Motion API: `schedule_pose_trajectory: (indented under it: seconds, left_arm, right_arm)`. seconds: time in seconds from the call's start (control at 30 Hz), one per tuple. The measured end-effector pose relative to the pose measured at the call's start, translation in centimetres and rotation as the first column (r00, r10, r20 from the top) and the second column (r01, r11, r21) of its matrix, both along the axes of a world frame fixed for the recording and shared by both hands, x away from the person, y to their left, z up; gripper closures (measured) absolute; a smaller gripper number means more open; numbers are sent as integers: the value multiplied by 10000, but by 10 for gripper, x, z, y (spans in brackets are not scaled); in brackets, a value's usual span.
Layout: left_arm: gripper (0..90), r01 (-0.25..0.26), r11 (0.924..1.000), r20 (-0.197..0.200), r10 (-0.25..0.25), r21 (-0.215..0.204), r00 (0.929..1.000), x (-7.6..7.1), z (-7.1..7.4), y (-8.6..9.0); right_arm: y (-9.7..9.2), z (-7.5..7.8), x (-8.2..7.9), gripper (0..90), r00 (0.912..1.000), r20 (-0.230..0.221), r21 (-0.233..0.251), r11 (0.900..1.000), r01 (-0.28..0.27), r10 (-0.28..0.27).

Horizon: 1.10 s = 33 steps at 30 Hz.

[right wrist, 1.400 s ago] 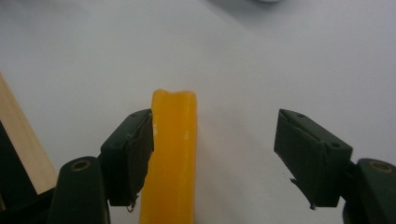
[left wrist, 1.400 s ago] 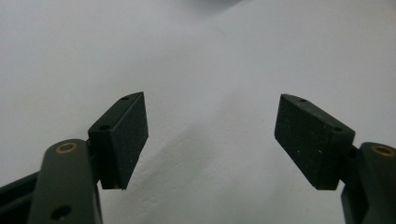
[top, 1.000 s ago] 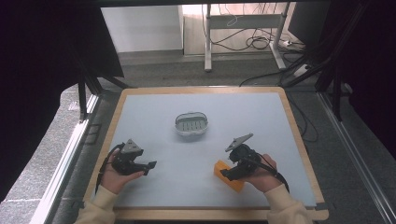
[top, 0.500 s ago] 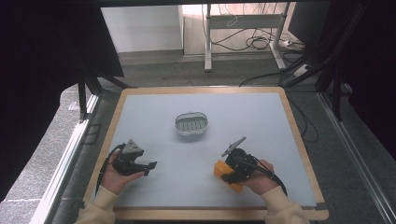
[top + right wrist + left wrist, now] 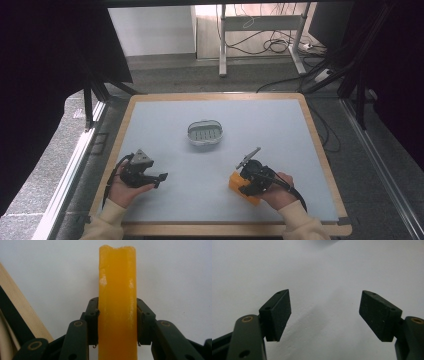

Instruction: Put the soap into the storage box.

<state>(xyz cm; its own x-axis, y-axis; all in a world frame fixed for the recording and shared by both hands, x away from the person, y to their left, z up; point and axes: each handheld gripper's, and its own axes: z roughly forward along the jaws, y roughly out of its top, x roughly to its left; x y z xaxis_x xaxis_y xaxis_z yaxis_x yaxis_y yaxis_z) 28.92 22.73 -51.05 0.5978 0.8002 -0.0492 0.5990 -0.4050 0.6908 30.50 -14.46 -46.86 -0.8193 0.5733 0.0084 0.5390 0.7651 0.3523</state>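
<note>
An orange rectangular block (image 5: 238,183) lies on the pale table near its front right. My right gripper (image 5: 246,187) is shut on the block; its jaws have just been closing with the block between them. In the right gripper view the block (image 5: 117,290) stands up between the two black pads (image 5: 93,320), which press on its sides. My left gripper (image 5: 159,180) rests in the person's hand at the front left. Its jaws stand wide open over bare table in the left gripper view (image 5: 325,300), with nothing between them.
A small oval dish with a slotted bottom (image 5: 205,133) sits at the middle of the table. A wooden rim (image 5: 320,150) frames the table (image 5: 165,125). Black posts and cables stand on the floor beyond the far edge.
The right gripper has shifted slightly down and left onto the orange block and its jaws have come together on it. The left hand and gripper have stayed still.
</note>
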Motion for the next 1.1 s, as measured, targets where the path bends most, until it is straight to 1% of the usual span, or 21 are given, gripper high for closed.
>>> schedule_pose_trajectory:
  seconds: [0.03,0.1,0.13,0.17,0.3,0.47,0.53,0.6,0.63,0.7,0.77,0.83,0.93,1.1]
  left_arm:
    - [256,29,10000,-26,-29,-46,10000,0,0,0]
    - [256,70,9999,-63,-71,-144,10000,0,1,0]
    - [255,73,9998,-69,-74,-162,9999,0,1,0]
    - [255,22,9996,-40,-23,-274,10000,0,2,0]
    - [255,-15,9997,-37,14,-260,10000,0,2,2]
    - [256,5,9998,-39,-6,-177,10000,0,1,1]
    - [255,15,9998,-55,-16,-199,10000,0,1,1]
    - [256,21,9997,-78,-23,-262,10000,1,1,2]
    - [256,17,9995,-86,-19,-300,10000,1,1,2]
    - [255,39,9995,-91,-42,-311,9999,1,1,2]
    - [256,114,9997,-124,-117,-235,9999,1,1,2]
    - [256,67,9994,-116,-70,-325,9999,1,0,0]
    - [256,133,9994,-133,-138,-308,9998,1,-1,-1]
    - [256,246,9994,-174,-251,-261,9995,0,-2,-3]
  right_arm:
    - [0,0,0,618,10000,20,-8,10000,-17,17]
    - [-1,2,0,618,9997,238,45,10000,26,-27]
    - [-2,4,0,618,9996,279,79,10000,52,-54]
    - [-3,5,0,618,9996,296,110,9999,43,-46]
    - [-7,9,0,618,9990,446,279,9996,71,-83]
    - [-9,14,0,618,9987,504,463,9989,-67,44]
    - [-10,16,0,618,9975,707,658,9978,-105,58]
    - [-12,18,1,618,9968,799,883,9961,-80,9]
    - [-12,19,2,618,9963,856,922,9957,-94,15]
    - [-13,21,2,618,9960,893,923,9957,-104,21]
    - [-14,23,3,618,9960,892,958,9953,-147,62]
    - [-14,25,5,618,9963,855,1018,9946,-180,93]
    - [-14,26,9,618,9962,855,1076,9939,-253,161]
    - [-13,27,18,619,9973,676,1169,9924,-374,296]
